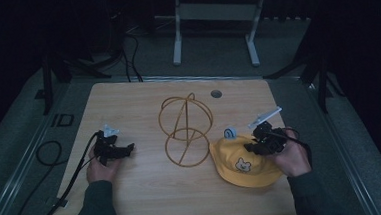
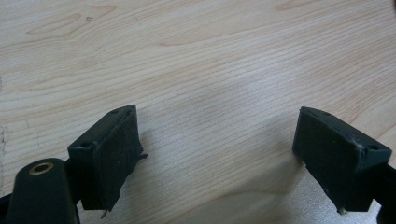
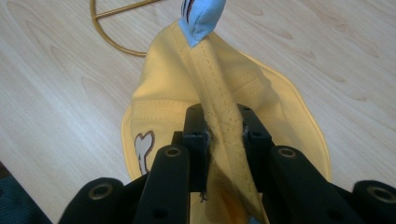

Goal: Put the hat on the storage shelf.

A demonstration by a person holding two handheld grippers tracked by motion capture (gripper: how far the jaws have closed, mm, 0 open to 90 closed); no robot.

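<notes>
Lab or recording studio indicated. Light wood table [image 1: 128, 106] set alone on grey floor [image 1: 25, 142], bounded by metal rails [image 1: 17, 175]. Black curtains [image 1: 358, 22] hung around, surroundings kept dark. White stand frame [image 1: 213, 16] seen at 12 o'clock, dark tripod legs [image 1: 49, 81] at 10 and 2 o'clock. Black cables [image 1: 48, 153] trailed over floor at 9 and 11 o'clock. No household furnishings seen.

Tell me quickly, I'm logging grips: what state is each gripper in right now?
Left gripper: open, jaws wide over the bare wooden table, holding nothing.
Right gripper: closed on the yellow fabric hat, pinching a fold.
</notes>
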